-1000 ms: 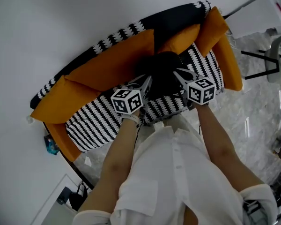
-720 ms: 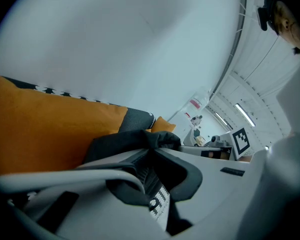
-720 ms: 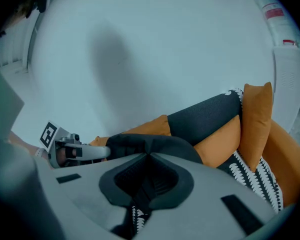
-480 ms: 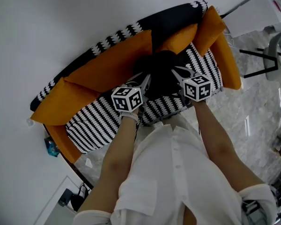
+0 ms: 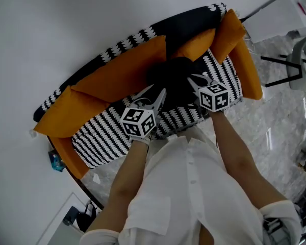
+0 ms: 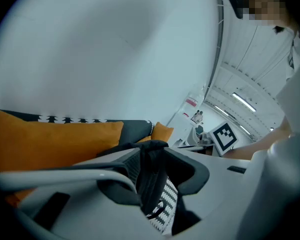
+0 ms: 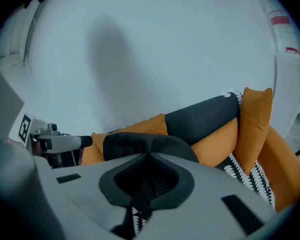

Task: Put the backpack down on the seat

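The black backpack (image 5: pixel 176 78) rests on the striped black-and-white seat (image 5: pixel 99 134) of a sofa, against the orange back cushions (image 5: pixel 122 70). My left gripper (image 5: pixel 157 92) is at the backpack's left side. Its jaws are opening, and a black strap (image 6: pixel 152 184) hangs loose in the gap of the left gripper (image 6: pixel 153 156). My right gripper (image 5: pixel 195 80) is at the backpack's right side. In the right gripper view the right gripper (image 7: pixel 149 156) is shut on a black strap of the backpack (image 7: pixel 140 143).
The sofa stands against a white wall (image 5: pixel 51 29). An orange armrest cushion (image 5: pixel 250 68) closes its right end. A dark metal frame and a chair (image 5: pixel 296 65) stand on the marble floor (image 5: pixel 275 131) to the right. A small blue item (image 5: pixel 56 160) lies by the sofa's left end.
My left gripper has pulled back a little toward me and its jaws have spread apart off the strap. The right gripper and the backpack have hardly moved.
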The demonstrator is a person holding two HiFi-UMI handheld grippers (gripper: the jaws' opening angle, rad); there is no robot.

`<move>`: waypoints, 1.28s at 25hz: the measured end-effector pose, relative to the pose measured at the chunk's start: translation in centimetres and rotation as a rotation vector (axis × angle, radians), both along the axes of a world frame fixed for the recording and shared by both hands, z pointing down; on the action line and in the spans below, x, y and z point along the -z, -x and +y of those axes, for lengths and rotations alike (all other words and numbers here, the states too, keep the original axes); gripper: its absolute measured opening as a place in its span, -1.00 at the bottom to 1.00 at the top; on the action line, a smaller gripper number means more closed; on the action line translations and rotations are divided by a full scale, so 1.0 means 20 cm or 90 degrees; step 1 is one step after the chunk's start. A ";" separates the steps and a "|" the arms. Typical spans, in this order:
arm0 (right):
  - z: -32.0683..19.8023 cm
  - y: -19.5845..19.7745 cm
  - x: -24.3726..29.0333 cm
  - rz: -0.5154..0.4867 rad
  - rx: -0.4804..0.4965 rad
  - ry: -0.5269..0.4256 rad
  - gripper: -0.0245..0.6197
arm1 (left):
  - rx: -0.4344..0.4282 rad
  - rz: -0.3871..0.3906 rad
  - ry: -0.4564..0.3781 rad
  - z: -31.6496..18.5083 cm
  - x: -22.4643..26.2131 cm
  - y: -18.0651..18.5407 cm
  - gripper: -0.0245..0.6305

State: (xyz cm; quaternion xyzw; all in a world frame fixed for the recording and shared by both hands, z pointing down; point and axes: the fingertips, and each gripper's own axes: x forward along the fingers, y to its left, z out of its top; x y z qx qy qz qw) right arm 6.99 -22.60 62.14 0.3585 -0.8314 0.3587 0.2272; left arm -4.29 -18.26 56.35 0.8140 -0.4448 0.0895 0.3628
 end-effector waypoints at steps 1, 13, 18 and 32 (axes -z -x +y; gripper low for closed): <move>0.00 0.00 0.00 0.004 -0.002 0.001 -0.84 | -0.005 0.003 -0.004 0.01 0.02 -0.01 -0.44; 0.01 -0.01 0.04 0.130 0.055 -0.021 -0.84 | -0.026 0.014 -0.017 -0.07 0.07 -0.05 -0.47; -0.02 -0.02 0.11 0.190 0.092 -0.048 -0.74 | -0.024 0.012 -0.016 -0.07 0.07 -0.04 -0.49; 0.01 0.05 0.31 0.020 0.023 -0.066 -0.79 | -0.002 0.021 -0.027 -0.07 0.13 0.00 -0.56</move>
